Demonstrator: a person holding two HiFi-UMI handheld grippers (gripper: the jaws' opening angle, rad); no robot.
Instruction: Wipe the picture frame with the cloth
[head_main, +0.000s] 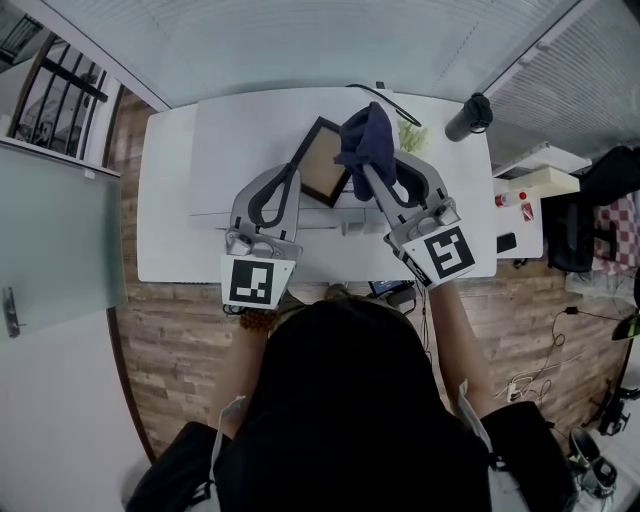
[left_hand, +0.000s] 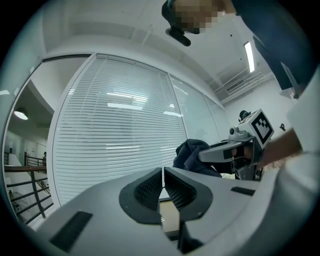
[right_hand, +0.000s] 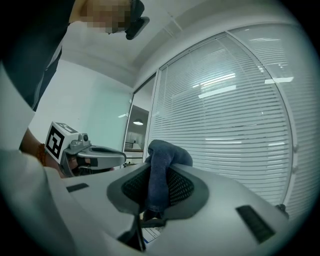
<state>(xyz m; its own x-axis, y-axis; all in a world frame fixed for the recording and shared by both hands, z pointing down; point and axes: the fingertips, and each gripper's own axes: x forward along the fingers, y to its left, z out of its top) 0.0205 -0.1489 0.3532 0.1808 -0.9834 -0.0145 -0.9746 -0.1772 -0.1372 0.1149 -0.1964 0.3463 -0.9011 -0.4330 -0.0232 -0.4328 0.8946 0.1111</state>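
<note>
A black-edged picture frame (head_main: 322, 168) with a tan panel stands tilted over the white table (head_main: 170, 200). My left gripper (head_main: 293, 175) is shut on the frame's left edge; in the left gripper view its jaws (left_hand: 163, 186) meet, with the tan panel (left_hand: 171, 220) showing below them. My right gripper (head_main: 368, 172) is shut on a dark blue cloth (head_main: 367, 138) that bunches over the frame's right side. In the right gripper view the cloth (right_hand: 159, 172) hangs pinched between the pads. Each gripper view shows the other gripper level alongside: right gripper (left_hand: 227, 150), left gripper (right_hand: 102, 157).
A dark cylindrical flask (head_main: 468, 117) lies at the table's far right, with a green item (head_main: 412, 135) beside the cloth. A side shelf at the right bears a box (head_main: 545, 180) and a red-capped bottle (head_main: 512, 198). Window blinds run behind the table.
</note>
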